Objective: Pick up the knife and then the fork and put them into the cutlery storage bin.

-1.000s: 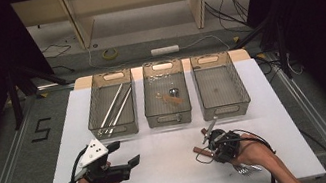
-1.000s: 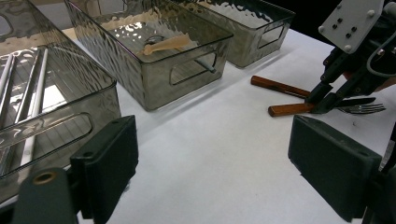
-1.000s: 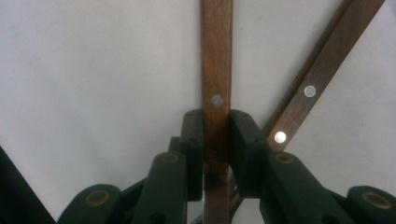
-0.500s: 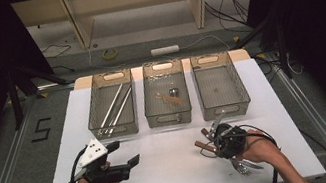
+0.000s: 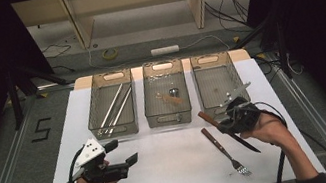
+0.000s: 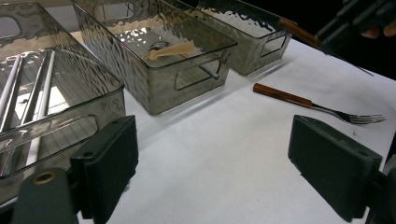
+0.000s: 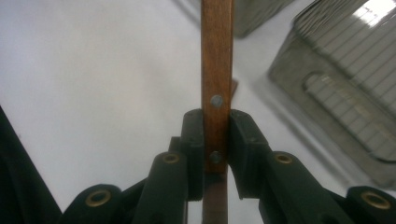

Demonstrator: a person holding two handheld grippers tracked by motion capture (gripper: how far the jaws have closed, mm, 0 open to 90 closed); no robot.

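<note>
My right gripper (image 5: 226, 123) is shut on a knife (image 5: 209, 118) with a brown wooden handle, held above the table in front of the right bin (image 5: 238, 79). In the right gripper view the jaws of that gripper (image 7: 216, 128) clamp the riveted knife handle (image 7: 216, 60) from both sides. A fork (image 5: 222, 148) with a matching wooden handle lies on the white table, just below the knife. My left gripper (image 5: 123, 151) hovers open at the table's near left with nothing in it. From the left gripper view, its open gripper (image 6: 233, 158) faces the fork (image 6: 303, 100) and the right gripper (image 6: 355, 21).
Three clear smoky bins stand in a row at the back. The left bin (image 5: 97, 105) holds long metal rods, the middle bin (image 5: 152, 101) a spoon and a pale wooden piece. The white table (image 5: 175, 170) is bare between the grippers.
The right gripper has risen and moved away from the person toward the right bin, carrying the knife. The fork now lies uncovered. The left gripper has stayed in place.
</note>
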